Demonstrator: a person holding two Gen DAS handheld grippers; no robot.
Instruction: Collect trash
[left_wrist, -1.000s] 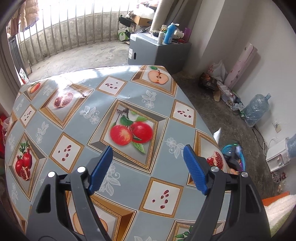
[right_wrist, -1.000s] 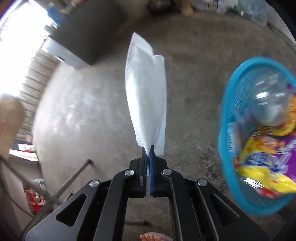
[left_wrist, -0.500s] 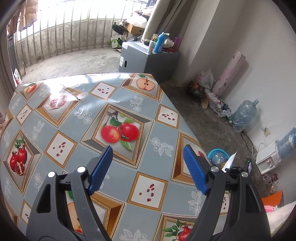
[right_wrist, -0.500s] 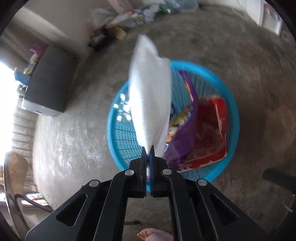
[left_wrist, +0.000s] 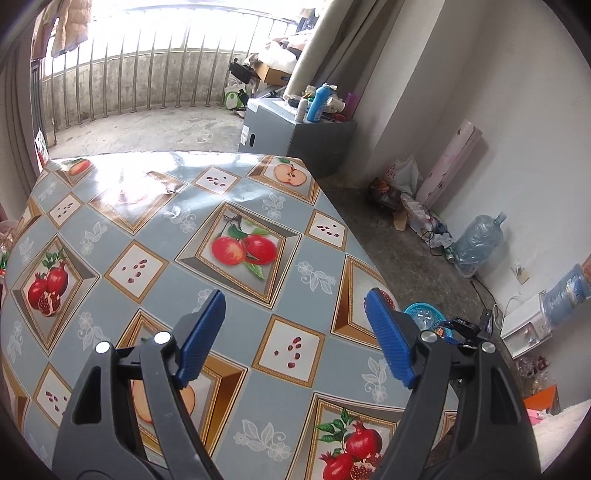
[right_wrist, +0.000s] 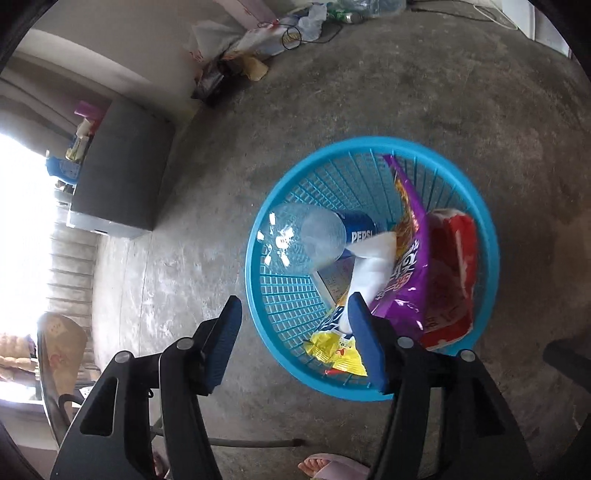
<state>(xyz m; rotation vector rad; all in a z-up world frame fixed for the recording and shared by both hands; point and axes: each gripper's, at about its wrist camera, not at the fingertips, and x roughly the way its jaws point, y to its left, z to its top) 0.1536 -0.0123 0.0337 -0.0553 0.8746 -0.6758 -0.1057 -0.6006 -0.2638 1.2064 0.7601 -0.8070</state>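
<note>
In the right wrist view, a round blue basket (right_wrist: 288, 343) stands on the concrete floor. It holds a clear plastic cup (right_wrist: 306, 240), a Pepsi can (right_wrist: 360, 228), a purple snack bag (right_wrist: 404, 269), a red packet (right_wrist: 450, 280), a yellow wrapper (right_wrist: 338, 352) and a white tissue (right_wrist: 371, 266). My right gripper (right_wrist: 295, 338) hangs over the basket's near rim; its jaws are opening and nothing is between them. The tissue lies loose in the basket. In the left wrist view, my left gripper (left_wrist: 295, 334) stands open and empty above the fruit-patterned table (left_wrist: 177, 236). The basket (left_wrist: 423, 314) shows past the table's right edge.
A grey cabinet (left_wrist: 295, 136) with bottles on top stands near the wall. Bags and clutter (left_wrist: 402, 195) lie along the wall, with a large water jug (left_wrist: 478, 243) beside them. A slippered foot (right_wrist: 332, 467) shows at the bottom of the right wrist view.
My right gripper carried the white tissue over the basket, then opened; the tissue dropped in among the wrappers. My left gripper drew back over the table, still open.
</note>
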